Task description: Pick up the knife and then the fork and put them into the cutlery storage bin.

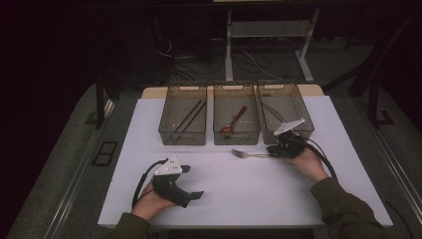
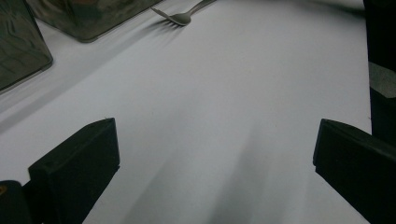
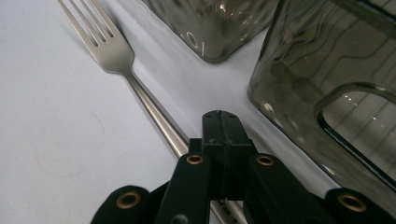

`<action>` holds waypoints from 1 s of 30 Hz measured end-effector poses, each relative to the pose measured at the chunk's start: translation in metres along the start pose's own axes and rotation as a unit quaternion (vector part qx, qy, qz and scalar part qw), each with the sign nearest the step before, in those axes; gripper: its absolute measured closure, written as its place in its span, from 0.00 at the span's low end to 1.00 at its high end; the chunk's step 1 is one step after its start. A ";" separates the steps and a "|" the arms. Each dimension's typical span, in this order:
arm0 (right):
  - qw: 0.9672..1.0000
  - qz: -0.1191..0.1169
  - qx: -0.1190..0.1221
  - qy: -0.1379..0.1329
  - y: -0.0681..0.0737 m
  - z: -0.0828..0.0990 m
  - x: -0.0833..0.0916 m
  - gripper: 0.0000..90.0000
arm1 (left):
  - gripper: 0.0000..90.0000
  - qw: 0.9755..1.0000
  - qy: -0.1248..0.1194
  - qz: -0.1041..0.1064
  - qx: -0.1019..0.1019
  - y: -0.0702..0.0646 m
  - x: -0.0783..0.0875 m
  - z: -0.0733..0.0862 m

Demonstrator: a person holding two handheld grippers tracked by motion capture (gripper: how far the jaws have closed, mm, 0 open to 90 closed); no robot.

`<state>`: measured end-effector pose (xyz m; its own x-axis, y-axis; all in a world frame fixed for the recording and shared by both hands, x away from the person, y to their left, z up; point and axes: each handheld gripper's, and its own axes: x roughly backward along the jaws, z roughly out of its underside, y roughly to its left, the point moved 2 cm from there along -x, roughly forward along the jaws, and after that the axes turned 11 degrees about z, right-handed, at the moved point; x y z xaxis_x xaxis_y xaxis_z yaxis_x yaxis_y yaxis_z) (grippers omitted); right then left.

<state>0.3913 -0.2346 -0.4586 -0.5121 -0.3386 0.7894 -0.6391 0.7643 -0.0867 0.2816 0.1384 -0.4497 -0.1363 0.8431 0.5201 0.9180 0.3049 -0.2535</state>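
Observation:
A silver fork (image 1: 245,155) lies flat on the white table, tines to the left, just in front of the middle tray. My right gripper (image 1: 273,150) rests low over the fork's handle end, with its jaws closed together. In the right gripper view the shut jaws (image 3: 224,133) sit just right of the fork (image 3: 113,52), and the handle runs under the linkage. I cannot tell whether the pads pinch it. My left gripper (image 1: 192,182) rests near the table's front left with its jaws wide apart and nothing between them (image 2: 215,158). The fork's tines (image 2: 180,18) appear far ahead.
Three smoky clear trays stand in a row at the back. The left tray (image 1: 169,133) holds dark chopsticks (image 1: 189,115), the middle one (image 1: 236,135) a reddish spoon (image 1: 235,119), and the right one (image 1: 304,115) thin utensils. The right tray's wall (image 3: 322,70) stands close beside my right gripper.

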 end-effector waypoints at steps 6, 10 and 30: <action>1.000 -0.012 0.004 0.002 -0.001 0.001 0.004 0.99 | 0.00 1.000 0.000 0.001 0.000 0.000 0.000 0.000; 0.999 -0.029 0.012 0.007 0.000 0.002 0.011 0.99 | 0.00 1.000 0.001 0.001 -0.001 0.000 0.000 0.000; 0.999 -0.029 0.024 0.031 -0.004 0.005 0.008 0.99 | 0.00 1.000 0.004 0.003 -0.001 -0.001 -0.001 0.000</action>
<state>0.3867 -0.2430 -0.4552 -0.4371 -0.3457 0.8303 -0.6939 0.7169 -0.0668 0.2813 0.1370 -0.4504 -0.1287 0.8411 0.5253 0.9195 0.2996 -0.2545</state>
